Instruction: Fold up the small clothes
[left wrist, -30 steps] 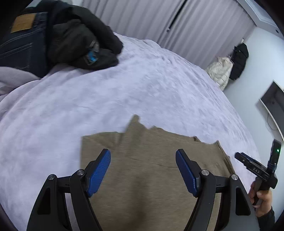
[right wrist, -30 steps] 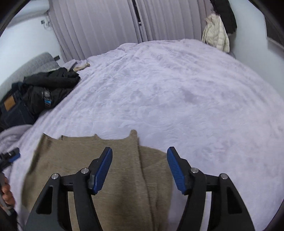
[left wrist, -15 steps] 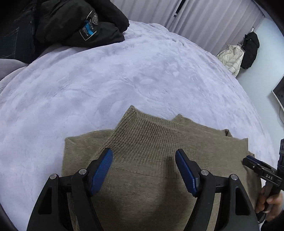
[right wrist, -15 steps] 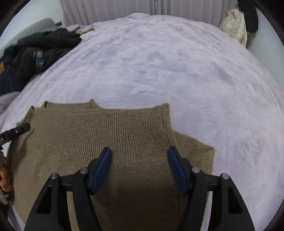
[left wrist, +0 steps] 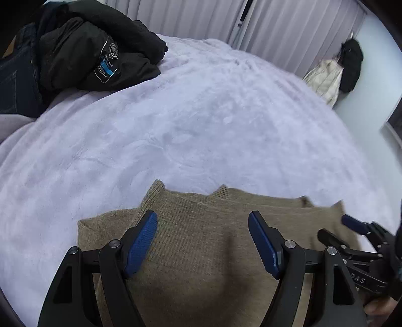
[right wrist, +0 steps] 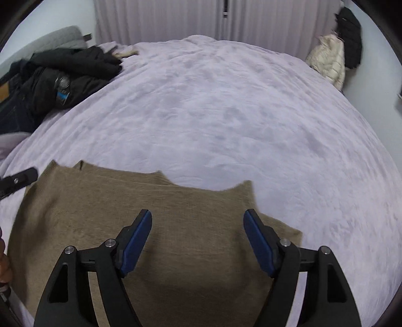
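Observation:
A tan knitted sweater (left wrist: 201, 251) lies folded flat on the lilac bed cover (left wrist: 201, 120); it also shows in the right wrist view (right wrist: 105, 213). My left gripper (left wrist: 203, 242) is open and empty, hovering just above the sweater's left half. My right gripper (right wrist: 197, 240) is open and empty above the sweater's right half. The right gripper also shows at the right edge of the left wrist view (left wrist: 361, 239). A tip of the left gripper shows at the left edge of the right wrist view (right wrist: 18, 179).
A pile of dark clothes with a black jacket (left wrist: 95, 47) and blue jeans (left wrist: 15, 75) lies at the bed's far left, also in the right wrist view (right wrist: 62, 70). Curtains (right wrist: 201, 20) hang behind the bed. A cream jacket (right wrist: 329, 60) and a black one (right wrist: 350, 37) hang at the far right.
Both grippers have pulled back and up from the sweater, staying open. The sweater lies lower in both views, with its far edge nearer the fingertips.

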A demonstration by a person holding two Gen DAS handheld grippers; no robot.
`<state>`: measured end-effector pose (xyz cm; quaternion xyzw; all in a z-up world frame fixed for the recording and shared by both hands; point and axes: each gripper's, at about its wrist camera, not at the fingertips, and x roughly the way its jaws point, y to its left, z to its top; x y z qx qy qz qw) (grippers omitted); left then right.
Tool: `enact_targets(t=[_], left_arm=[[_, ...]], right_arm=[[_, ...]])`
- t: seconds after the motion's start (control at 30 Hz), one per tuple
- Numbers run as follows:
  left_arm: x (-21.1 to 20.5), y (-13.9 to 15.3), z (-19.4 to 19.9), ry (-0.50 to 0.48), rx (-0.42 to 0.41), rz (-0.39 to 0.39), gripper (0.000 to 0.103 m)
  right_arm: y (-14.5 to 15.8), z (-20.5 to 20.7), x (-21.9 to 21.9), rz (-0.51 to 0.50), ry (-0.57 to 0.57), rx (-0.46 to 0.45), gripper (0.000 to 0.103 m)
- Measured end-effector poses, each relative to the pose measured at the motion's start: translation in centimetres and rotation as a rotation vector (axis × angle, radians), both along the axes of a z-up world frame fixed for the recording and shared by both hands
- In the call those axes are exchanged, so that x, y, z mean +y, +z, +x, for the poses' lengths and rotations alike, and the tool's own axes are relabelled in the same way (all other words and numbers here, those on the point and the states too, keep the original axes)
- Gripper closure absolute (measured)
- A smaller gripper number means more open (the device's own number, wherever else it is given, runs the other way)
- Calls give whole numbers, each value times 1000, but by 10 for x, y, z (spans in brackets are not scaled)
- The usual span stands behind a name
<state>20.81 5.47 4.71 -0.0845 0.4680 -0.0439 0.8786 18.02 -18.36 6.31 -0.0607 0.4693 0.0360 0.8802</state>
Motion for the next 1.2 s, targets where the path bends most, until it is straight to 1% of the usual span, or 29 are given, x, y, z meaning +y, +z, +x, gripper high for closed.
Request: enact_targets(t=[0.03,0.07,0.1,0.13,0.17,0.2,0.23,0.3,0.37,0.4,0.43,0.5,0.53,0.6,0.67,0.7,0.77,0.8,0.83,0.9,1.07,1.13,1.17,1.2], left_arm=[[0,-10,7,28,34,44,27],[7,-20,13,49,66,59,27],[19,-27,15,74,77,47,27],[31,-30,14,114,77,45,27],[47,-33,13,137,79,1,27],[57,-35,10,139,79,-43,27],[65,-35,7,142,78,-67,27],[68,-32,3,133,80,-68,27],[67,-24,-6,143,71,-39,27],[65,-17,-15,153,52,-30,27],[61,-10,-24,158,39,-20,27],[47,-1,-42,118,30,-29,27],[38,2,-48,87,26,-34,27],[16,4,-67,41,16,0,27],[3,5,-86,27,-14,22,27],[0,3,-92,24,-18,25,27],[0,-3,-97,31,5,30,27],[3,-10,-99,40,25,41,27],[6,-14,-102,46,26,65,27],[14,-20,-107,46,7,102,27],[32,-20,-115,49,1,100,27],[30,-20,-117,40,-2,118,27],[29,-19,-118,40,-2,130,27],[29,-18,-120,42,-1,136,27]], right_arm=[[-10,6,8,-26,3,26,25],[-22,13,8,-54,-17,59,25],[-30,17,1,-49,-42,79,25],[-33,20,-11,7,-65,83,24],[-32,20,-28,82,-88,76,24],[-31,18,-41,124,-111,67,24],[-29,17,-52,102,-158,54,24],[-31,16,-77,56,-243,64,22],[-30,11,-96,148,-278,74,23],[-25,7,-97,147,-293,67,23],[-15,0,-94,114,-301,46,22],[3,-19,-78,63,-277,-11,22],[9,-29,-65,58,-250,-29,22],[15,-45,-38,65,-167,-27,21],[9,-63,2,25,-55,7,21],[5,-71,18,2,-22,11,21],[-8,-84,40,-48,29,20,21],[-16,-88,45,-66,33,28,21],[-20,-90,44,-63,28,25,21],[-21,-92,28,-25,0,18,21],[-15,-98,-41,3,-134,24,21],[-15,-96,-61,55,-135,35,21],[-14,-99,-67,63,-137,39,21],[-14,-99,-67,32,-151,44,19]])
